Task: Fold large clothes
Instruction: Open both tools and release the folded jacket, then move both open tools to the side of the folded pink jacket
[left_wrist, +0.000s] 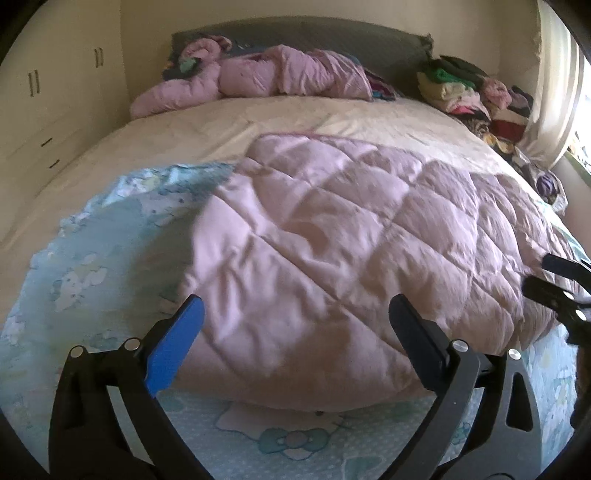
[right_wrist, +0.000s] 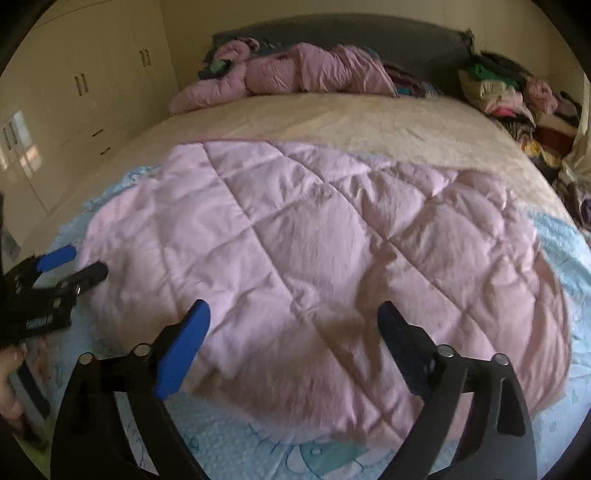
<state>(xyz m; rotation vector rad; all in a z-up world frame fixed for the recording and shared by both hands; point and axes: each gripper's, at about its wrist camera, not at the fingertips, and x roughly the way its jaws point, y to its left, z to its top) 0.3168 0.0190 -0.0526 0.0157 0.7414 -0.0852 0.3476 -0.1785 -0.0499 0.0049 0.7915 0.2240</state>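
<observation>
Across the room's width, a large bed is filling both wrist views, its cream cover lying flat up to a dark headboard. Taking the bed as the landmark: a pale blue printed sheet is lying over its near end, and on top of that sheet a pink quilted comforter is resting in a broad, puffy folded mass, reaching toward the middle of the bed. At the head of the bed, a second pink quilted piece is lying crumpled against the headboard. On the bed's far right corner, a stack of mixed clothes is sitting beside a pale curtain. Left of the bed, cream wardrobe doors are standing along the wall.

At the near edge of the bed, the left hand-held gripper is hovering over the comforter's near left part with its jaws spread wide and nothing between them. The right hand-held gripper is hanging over the comforter's near middle, jaws likewise spread wide and not pinching the fabric. In the right wrist view the left hand-held gripper is showing at the comforter's left edge, with a person's hand gripping its handle.
</observation>
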